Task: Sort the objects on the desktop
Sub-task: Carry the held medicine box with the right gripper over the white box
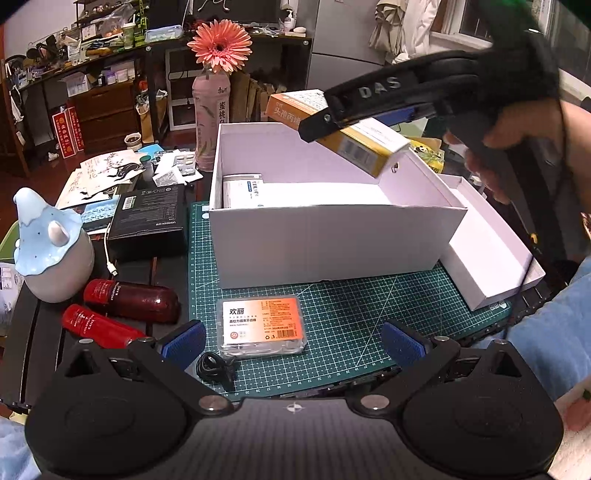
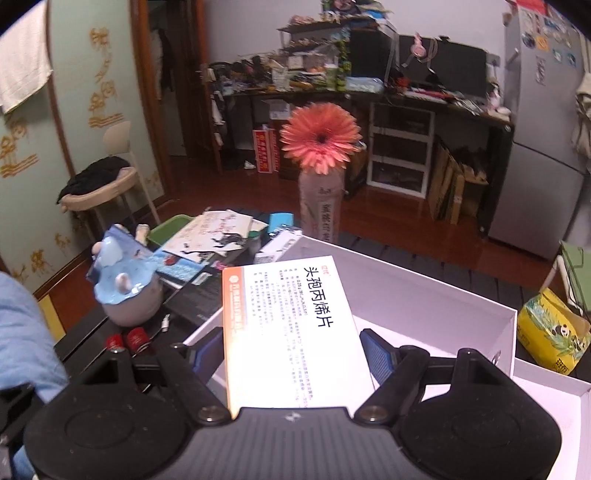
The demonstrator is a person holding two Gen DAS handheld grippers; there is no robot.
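Although the left hand-held gripper hung spread and empty over the floss case on the green mat, the right hand-held gripper clamped the orange medicine box, tilted above the white box at twelve o'clock; letting go early risked it catching the far wall and tumbling out

A cluttered dark desk is running along the white back wall, with a grey fridge standing at its right end. Reddish wooden floor is gleaming below. A stool is sitting by the pale green wall.
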